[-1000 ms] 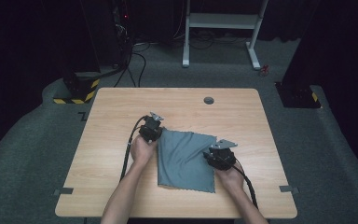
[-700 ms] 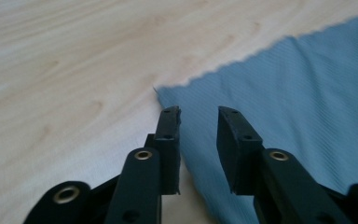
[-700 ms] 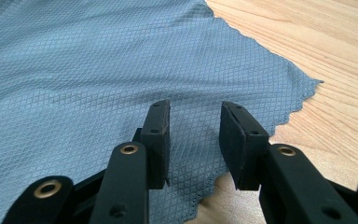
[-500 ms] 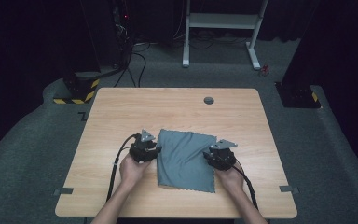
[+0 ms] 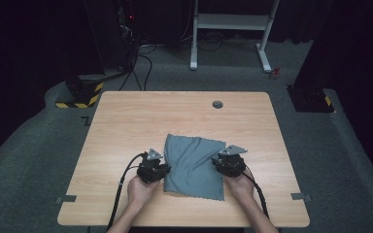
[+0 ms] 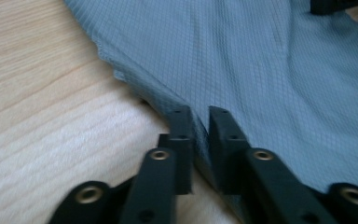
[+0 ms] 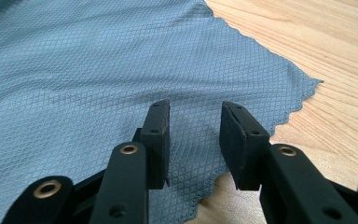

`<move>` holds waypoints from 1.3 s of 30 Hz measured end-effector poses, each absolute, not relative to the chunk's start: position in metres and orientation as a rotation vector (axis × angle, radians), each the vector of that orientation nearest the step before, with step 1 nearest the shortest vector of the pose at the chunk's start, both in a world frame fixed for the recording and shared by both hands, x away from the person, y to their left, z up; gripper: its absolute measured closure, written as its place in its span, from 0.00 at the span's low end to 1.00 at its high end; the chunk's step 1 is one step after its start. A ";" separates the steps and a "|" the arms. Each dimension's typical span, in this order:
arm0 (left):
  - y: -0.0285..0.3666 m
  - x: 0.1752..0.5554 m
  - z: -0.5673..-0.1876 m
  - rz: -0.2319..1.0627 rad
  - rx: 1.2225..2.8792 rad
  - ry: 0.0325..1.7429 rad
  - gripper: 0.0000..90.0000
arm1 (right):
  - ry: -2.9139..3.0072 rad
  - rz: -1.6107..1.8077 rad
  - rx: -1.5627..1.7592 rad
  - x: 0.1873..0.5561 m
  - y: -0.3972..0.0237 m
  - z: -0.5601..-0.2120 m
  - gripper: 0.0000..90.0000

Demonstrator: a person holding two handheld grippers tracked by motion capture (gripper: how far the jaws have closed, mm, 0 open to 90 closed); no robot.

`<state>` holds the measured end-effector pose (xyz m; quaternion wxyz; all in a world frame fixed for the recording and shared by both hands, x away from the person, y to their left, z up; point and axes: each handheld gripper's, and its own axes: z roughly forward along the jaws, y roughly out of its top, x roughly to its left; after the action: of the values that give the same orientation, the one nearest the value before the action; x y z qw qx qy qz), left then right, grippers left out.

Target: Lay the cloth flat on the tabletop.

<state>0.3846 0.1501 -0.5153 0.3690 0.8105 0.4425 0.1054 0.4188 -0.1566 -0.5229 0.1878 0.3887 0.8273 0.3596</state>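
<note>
The left gripper [image 5: 156, 168] sits at the lower middle of the high view, against the left edge of the cloth [image 5: 194, 165]. In the left gripper view its jaws [image 6: 199, 126] have just been closing and now stand narrow, with a raised fold of the cloth's edge [image 6: 242, 70] pinched between them. The right gripper [image 5: 228, 162] sits to its right in the high view, at the cloth's right edge. In the right gripper view its jaws [image 7: 193, 135] stand apart over the cloth [image 7: 98, 70], near its scalloped edge, pressing on nothing.

Largest is the wooden table [image 5: 126, 121], across the middle of the high view. The grey-blue cloth lies flat on it, just below centre, between the two grippers. A small dark round hole [image 5: 217, 104] marks the tabletop toward the upper middle.
</note>
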 end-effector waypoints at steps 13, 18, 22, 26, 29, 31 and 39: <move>0.105 0.398 -0.496 0.339 2.194 1.027 0.92 | 2.327 1.011 1.089 0.419 -0.157 -0.523 0.71; 0.074 0.411 -0.502 0.299 2.249 0.984 0.94 | 2.328 1.011 1.093 0.419 -0.157 -0.523 0.71; 0.068 0.410 -0.502 0.285 2.240 0.968 0.85 | 2.329 1.011 1.086 0.419 -0.157 -0.523 0.71; 0.086 0.394 -0.493 0.313 2.173 0.981 0.80 | 2.329 1.011 1.087 0.419 -0.157 -0.523 0.70; 0.105 0.378 -0.490 0.329 2.136 1.010 0.76 | 2.328 1.011 1.087 0.419 -0.157 -0.523 0.70; 0.119 0.365 -0.492 0.314 2.112 1.031 0.72 | 2.327 1.010 1.087 0.419 -0.157 -0.523 0.70; 0.127 0.330 -0.514 0.306 2.118 1.035 0.64 | 2.325 1.007 1.089 0.419 -0.157 -0.523 0.70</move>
<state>0.3305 0.1268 -0.5143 0.3732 0.8266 0.4039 0.1195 0.4189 -0.1568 -0.5229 0.1908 0.3878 0.8275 0.3585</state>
